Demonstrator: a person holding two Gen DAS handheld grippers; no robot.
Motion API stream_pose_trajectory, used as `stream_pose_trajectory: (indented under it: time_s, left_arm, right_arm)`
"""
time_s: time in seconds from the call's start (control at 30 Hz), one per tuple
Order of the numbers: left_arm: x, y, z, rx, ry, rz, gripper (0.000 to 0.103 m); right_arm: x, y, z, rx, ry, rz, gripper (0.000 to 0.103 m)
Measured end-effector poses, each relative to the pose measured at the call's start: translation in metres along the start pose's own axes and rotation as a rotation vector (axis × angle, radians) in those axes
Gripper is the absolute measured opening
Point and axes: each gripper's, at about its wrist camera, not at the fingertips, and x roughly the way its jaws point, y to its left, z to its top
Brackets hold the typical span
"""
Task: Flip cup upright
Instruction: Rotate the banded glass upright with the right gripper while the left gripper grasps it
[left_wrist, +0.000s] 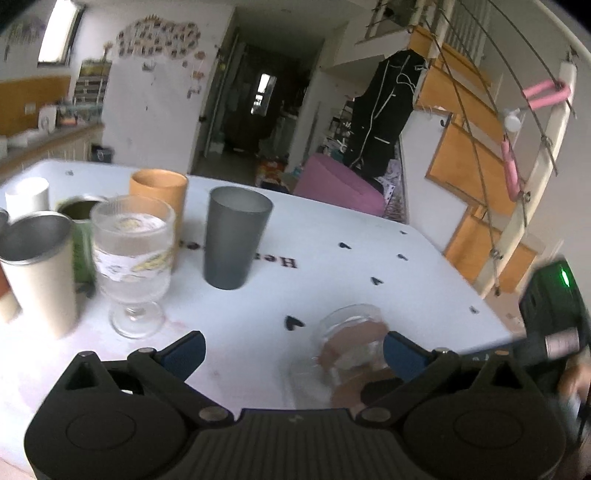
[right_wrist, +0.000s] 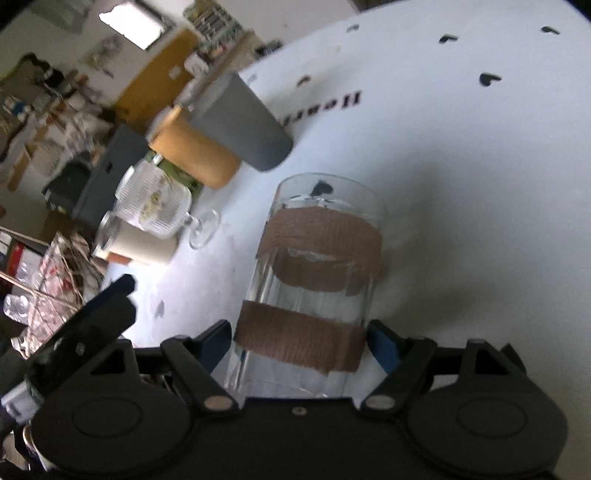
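Observation:
A clear glass cup (right_wrist: 317, 273) with two brown tape bands is held between the blue pads of my right gripper (right_wrist: 299, 341), which is shut on its lower band and holds it tilted over the white table (right_wrist: 461, 221). In the left wrist view the same cup (left_wrist: 351, 343) shows blurred, low and right of centre, close to the right pad. My left gripper (left_wrist: 293, 350) is open and holds nothing; its tip shows at the left edge of the right wrist view (right_wrist: 110, 306).
Several cups stand in a group at the table's left: a grey tumbler (left_wrist: 236, 236), an orange cup (left_wrist: 159, 192), a ribbed stemmed glass (left_wrist: 133, 258), a cream steel-rimmed cup (left_wrist: 37, 266) and a green tin (left_wrist: 79, 236). The table's right edge (left_wrist: 491, 314) is near.

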Motion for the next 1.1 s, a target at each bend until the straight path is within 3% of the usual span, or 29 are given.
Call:
stream_pose_trajectory:
  time_s: [0.27,0.33,0.47,0.7,0.8,1.03,1.1]
  left_arm:
    - [0.04,-0.02,0.024,-0.053,0.129,-0.107,0.096]
    - [0.056,-0.025,0.028,-0.064,0.181,-0.122,0.095]
    - [0.085,-0.034,0.036,-0.071,0.281,-0.141,0.095]
    - [0.125,-0.046,0.04,-0.005,0.383,-0.105,0.094]
    - [0.137,-0.047,0.039,0.009,0.43,-0.099,0.089]
    - [0.155,-0.047,0.03,0.031,0.482,-0.067,0.089]
    - [0.157,-0.042,0.028,0.013,0.482,-0.055,0.085]
  right_arm:
    - [-0.037,-0.004,-0.041,-0.019,-0.189,0.047,0.077]
    - [-0.039,-0.003,-0.048,-0.022,-0.215,0.042,0.071]
    - [-0.035,-0.001,-0.056,-0.019,-0.243,0.021,0.069]
    - [-0.033,0.005,-0.063,-0.053,-0.274,-0.001,0.069]
    - [-0.034,0.005,-0.064,-0.053,-0.277,-0.002,0.069]
    - [-0.033,0.008,-0.065,-0.071,-0.278,-0.016,0.068]
    - [-0.033,0.009,-0.066,-0.074,-0.282,-0.018,0.068]
